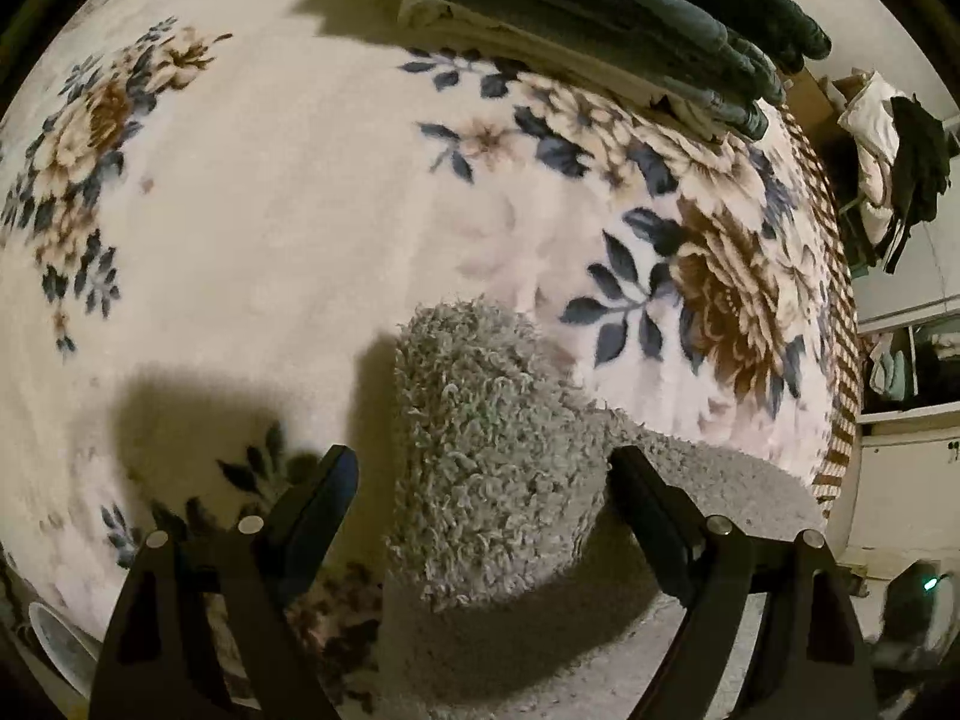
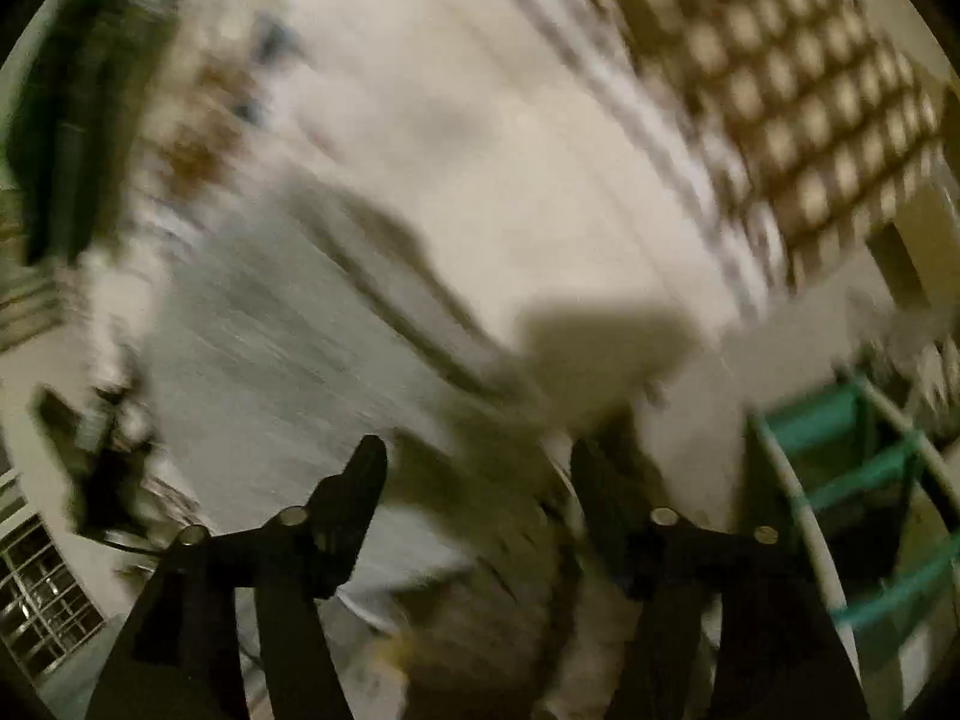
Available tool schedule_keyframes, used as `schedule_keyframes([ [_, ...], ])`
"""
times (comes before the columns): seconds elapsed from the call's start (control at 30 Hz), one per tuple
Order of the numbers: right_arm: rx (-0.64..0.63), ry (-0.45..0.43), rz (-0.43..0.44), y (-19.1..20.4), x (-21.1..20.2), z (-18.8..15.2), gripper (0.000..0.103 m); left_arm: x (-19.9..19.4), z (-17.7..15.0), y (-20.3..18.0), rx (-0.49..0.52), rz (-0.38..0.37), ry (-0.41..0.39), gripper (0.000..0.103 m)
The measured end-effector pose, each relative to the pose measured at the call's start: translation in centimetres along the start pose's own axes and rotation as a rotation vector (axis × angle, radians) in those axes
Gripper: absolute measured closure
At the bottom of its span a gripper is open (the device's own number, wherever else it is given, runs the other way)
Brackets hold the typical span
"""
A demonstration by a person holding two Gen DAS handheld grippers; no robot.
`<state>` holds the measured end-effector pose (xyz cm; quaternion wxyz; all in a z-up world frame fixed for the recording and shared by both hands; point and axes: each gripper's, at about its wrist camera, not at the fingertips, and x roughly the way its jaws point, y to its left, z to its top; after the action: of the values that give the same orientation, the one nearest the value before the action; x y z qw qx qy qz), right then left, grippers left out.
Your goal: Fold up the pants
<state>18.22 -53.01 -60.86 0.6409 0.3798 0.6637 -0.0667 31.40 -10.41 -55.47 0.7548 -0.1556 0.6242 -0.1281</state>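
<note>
Grey, curly-piled fleece pants (image 1: pixel 480 450) lie bunched in the lower middle of the left wrist view, a rounded fold of them rising between the two black fingers of the left gripper (image 1: pixel 483 468). Its jaws stand wide apart, released, with the fabric between them but neither pad pressing on it. The pants rest on a cream plush blanket (image 1: pixel 270 228) printed with brown flowers and dark blue leaves; a brown-and-cream checked border (image 1: pixel 840 324) runs down the blanket's right edge. At the top of that frame sits a stack of folded clothes (image 1: pixel 630 6), dark grey-green layers over a paler one. Far right, dark and white garments (image 1: pixel 900 162) hang in a heap beside pale shelving.

The right wrist view is heavily blurred. The right gripper (image 2: pixel 477 462) shows at the bottom centre with its jaws apart and nothing clearly clamped; a soft grey mass, likely the same pants (image 2: pixel 288 360), spreads across the left centre and under the fingers, though whether it touches them cannot be told. The checked border (image 2: pixel 780 90) fills the upper right, and a teal lattice basket (image 2: pixel 840 468) stands at the lower right. No brand, label or writing can be read in either view.
</note>
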Motion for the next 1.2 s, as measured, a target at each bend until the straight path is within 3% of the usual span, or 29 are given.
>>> schedule_keyframes([
  [0.1,-0.068,-0.047,0.051,2.6,-0.1,2.8,0.026,-0.2,0.2,0.1,-0.006,-0.004,-0.008,0.017],
  [0.23,-0.125,-0.001,0.084,4.6,3.4,6.4,0.028,0.2,0.4,0.3,-0.033,-0.018,-0.005,0.017],
  [0.3,-0.177,-0.007,0.044,5.8,4.6,7.3,0.069,0.4,0.5,0.3,-0.030,-0.027,-0.011,0.017],
  [0.4,-0.168,-0.062,0.008,5.5,5.2,8.4,0.072,0.6,0.8,0.3,-0.022,-0.046,-0.030,0.018],
  [0.43,-0.150,-0.077,0.000,5.1,5.3,8.7,0.073,0.7,0.9,0.5,-0.028,-0.060,-0.038,0.023],
  [0.47,-0.114,-0.098,-0.006,4.4,5.2,9.2,0.073,0.9,1.1,0.6,-0.034,-0.080,-0.042,0.046],
  [0.5,-0.090,-0.109,0.000,4.0,5.3,9.4,0.074,1.3,1.4,0.9,-0.043,-0.095,-0.034,0.060],
  [0.6,-0.067,-0.119,-0.007,3.6,6.1,9.9,0.074,2.4,2.0,1.2,-0.075,-0.115,-0.019,0.066],
  [0.73,-0.094,-0.111,-0.012,4.3,6.4,9.9,0.071,3.4,2.7,2.8,-0.158,-0.153,0.008,0.066],
  [0.9,-0.055,-0.068,0.034,2.0,3.2,7.9,0.037,2.3,2.5,4.3,-0.266,-0.250,0.041,0.065],
  [1.03,0.002,-0.020,0.017,-1.2,1.8,3.5,0.033,2.7,2.1,4.2,-0.252,-0.241,0.036,0.065],
  [1.13,0.044,0.046,0.065,-3.3,3.6,0.7,0.033,3.2,2.1,3.6,-0.220,-0.210,0.027,0.065],
  [1.17,0.062,0.050,0.086,-3.8,4.4,-0.2,0.039,3.2,2.2,3.3,-0.204,-0.197,0.023,0.065],
  [1.2,0.071,0.044,0.088,-4.3,4.8,-0.8,0.081,3.3,2.3,3.4,-0.193,-0.188,0.022,0.065],
])
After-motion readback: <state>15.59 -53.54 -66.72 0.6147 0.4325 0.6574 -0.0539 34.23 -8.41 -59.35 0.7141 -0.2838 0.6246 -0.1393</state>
